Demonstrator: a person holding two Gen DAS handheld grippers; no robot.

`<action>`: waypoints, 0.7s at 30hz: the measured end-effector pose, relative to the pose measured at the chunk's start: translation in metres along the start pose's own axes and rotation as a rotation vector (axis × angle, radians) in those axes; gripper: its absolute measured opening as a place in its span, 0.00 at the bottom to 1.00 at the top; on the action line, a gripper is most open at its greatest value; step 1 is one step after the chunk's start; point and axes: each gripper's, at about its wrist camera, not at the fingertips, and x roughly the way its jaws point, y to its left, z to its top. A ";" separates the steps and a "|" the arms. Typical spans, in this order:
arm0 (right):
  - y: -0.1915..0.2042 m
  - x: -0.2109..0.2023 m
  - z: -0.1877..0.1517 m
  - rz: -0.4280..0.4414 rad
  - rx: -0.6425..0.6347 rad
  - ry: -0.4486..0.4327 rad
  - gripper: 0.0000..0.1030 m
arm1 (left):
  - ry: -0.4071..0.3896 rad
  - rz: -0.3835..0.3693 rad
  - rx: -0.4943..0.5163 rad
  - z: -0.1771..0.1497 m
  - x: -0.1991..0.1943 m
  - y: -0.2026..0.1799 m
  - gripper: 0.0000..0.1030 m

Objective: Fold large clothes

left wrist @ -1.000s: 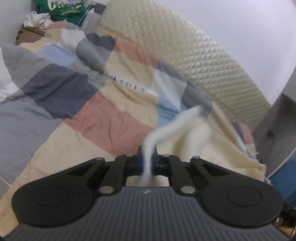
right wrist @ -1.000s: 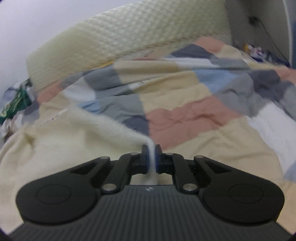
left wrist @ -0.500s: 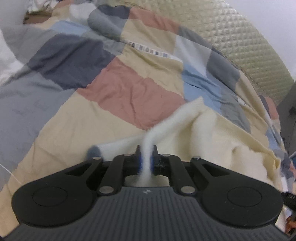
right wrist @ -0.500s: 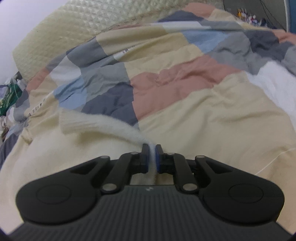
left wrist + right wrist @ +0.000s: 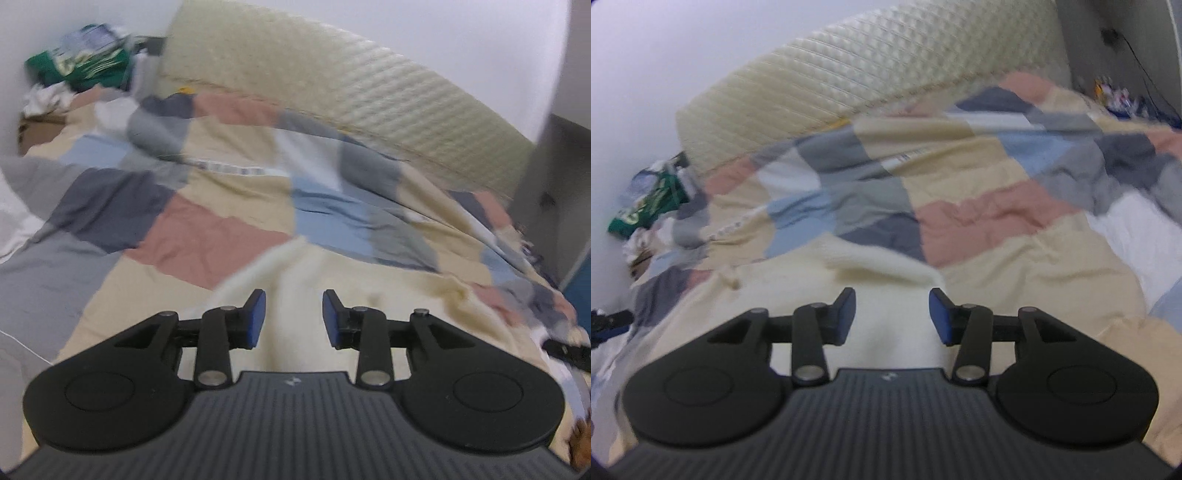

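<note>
A cream fleecy garment (image 5: 369,288) lies spread on the patchwork bed cover (image 5: 207,236); the right wrist view shows it too, garment (image 5: 879,266) on the cover (image 5: 990,218). My left gripper (image 5: 293,315) hovers just above it, jaws opening, blue pads apart and pressing on nothing, the cloth lying below the gap. My right gripper (image 5: 892,315) stands the same way over the garment's folded edge, jaws opening, nothing pinched. Both views are blurred by motion.
A quilted cream headboard (image 5: 369,88) runs along the far side of the bed. A heap of green and white clothes (image 5: 85,66) sits in the far left corner. White bedding (image 5: 1145,236) lies at the right. A dark door or cabinet (image 5: 550,177) stands at the right.
Both grippers were shut on a pinch of the cream garment; now both have let go, their jaws stand apart, and they have pulled back and up from the cloth.
</note>
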 end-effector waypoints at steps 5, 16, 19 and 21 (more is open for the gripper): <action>0.025 -0.013 -0.007 0.064 -0.049 0.009 0.46 | 0.066 -0.034 0.049 -0.024 -0.006 -0.031 0.38; 0.035 0.035 -0.066 0.081 -0.007 0.250 0.44 | 0.226 0.064 0.130 -0.066 0.038 -0.045 0.37; 0.034 0.027 -0.065 0.090 0.043 0.251 0.44 | 0.239 0.074 0.136 -0.069 0.042 -0.047 0.37; 0.030 0.017 -0.066 0.117 0.120 0.262 0.44 | 0.238 0.077 0.136 -0.069 0.042 -0.046 0.37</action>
